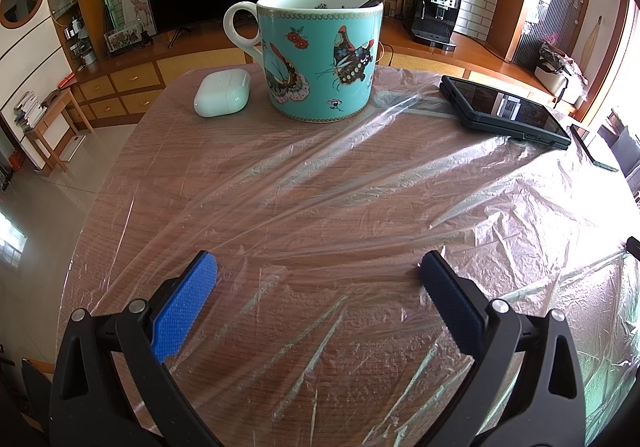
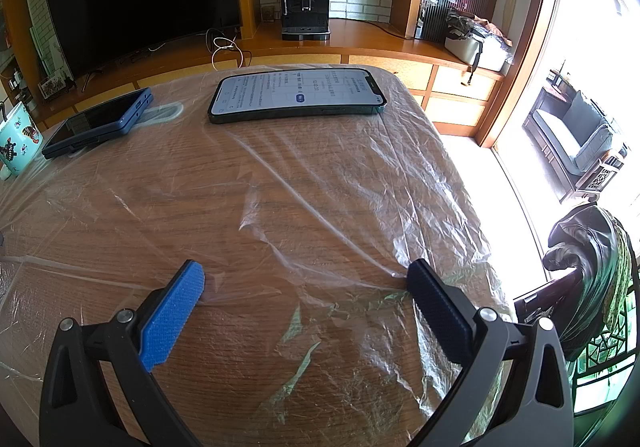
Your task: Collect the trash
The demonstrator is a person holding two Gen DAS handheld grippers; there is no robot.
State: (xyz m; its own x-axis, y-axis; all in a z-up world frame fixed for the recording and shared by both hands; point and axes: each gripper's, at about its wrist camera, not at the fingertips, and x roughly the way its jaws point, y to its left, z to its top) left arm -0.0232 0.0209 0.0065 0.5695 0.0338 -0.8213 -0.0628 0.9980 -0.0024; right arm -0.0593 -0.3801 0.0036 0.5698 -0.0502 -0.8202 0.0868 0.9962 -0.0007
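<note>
A thin clear plastic sheet (image 1: pixel 340 199) lies crinkled and spread over the wooden table (image 1: pixel 108 215), under everything on it; the right wrist view shows the same plastic sheet (image 2: pixel 320 215). My left gripper (image 1: pixel 318 267) hovers low over the near part of the sheet, open, nothing between its blue pads. My right gripper (image 2: pixel 306 275) is likewise open just above the sheet, its fingertips close to the film.
A turquoise butterfly mug (image 1: pixel 320 59) with a spoon, a white earbud case (image 1: pixel 222 93) and a dark phone (image 1: pixel 504 111) rest on the sheet at the far side. A lit phone (image 2: pixel 296 95) and the blue-cased phone (image 2: pixel 100 123) lie there too. A draped chair (image 2: pixel 592 271) stands right.
</note>
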